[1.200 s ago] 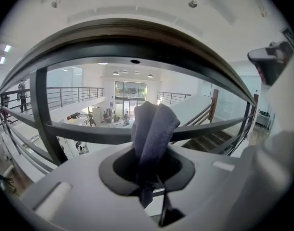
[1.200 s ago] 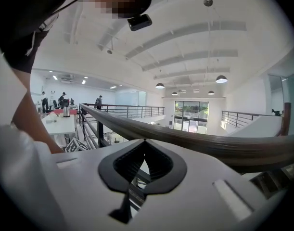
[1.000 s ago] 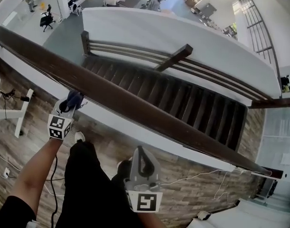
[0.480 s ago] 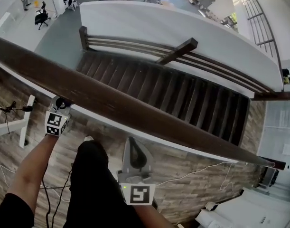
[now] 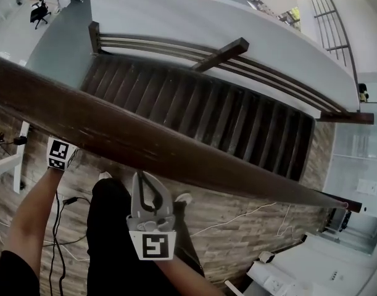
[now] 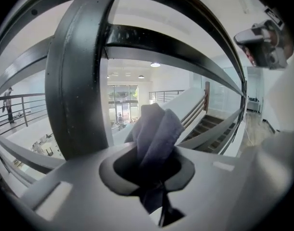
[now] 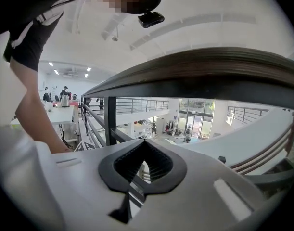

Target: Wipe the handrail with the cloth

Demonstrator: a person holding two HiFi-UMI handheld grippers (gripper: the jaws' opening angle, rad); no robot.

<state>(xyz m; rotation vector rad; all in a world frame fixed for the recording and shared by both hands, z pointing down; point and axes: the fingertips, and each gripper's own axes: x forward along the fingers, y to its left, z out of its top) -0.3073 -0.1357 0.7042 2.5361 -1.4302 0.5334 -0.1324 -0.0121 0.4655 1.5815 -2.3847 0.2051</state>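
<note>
L tongs (image 5: 60,155) w/ cloth (image 6: 154,129) slid below handrail (image 5: 145,142).

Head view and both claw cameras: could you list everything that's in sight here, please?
handrail: one, dark brown, diagonal across the head view
staircase: one, dark brown, below and beyond the handrail
parapet wall: one, white, curving behind the staircase
office chair: one, black, lower level, top left
floor: brown wood pattern, under the person
cloth: one, blue-grey, sticking out of the left claw
left claw: grey, shut on the cloth, close to the railing
right claw: grey, shut, empty, below the handrail
left arm: bare forearm, lower left
</note>
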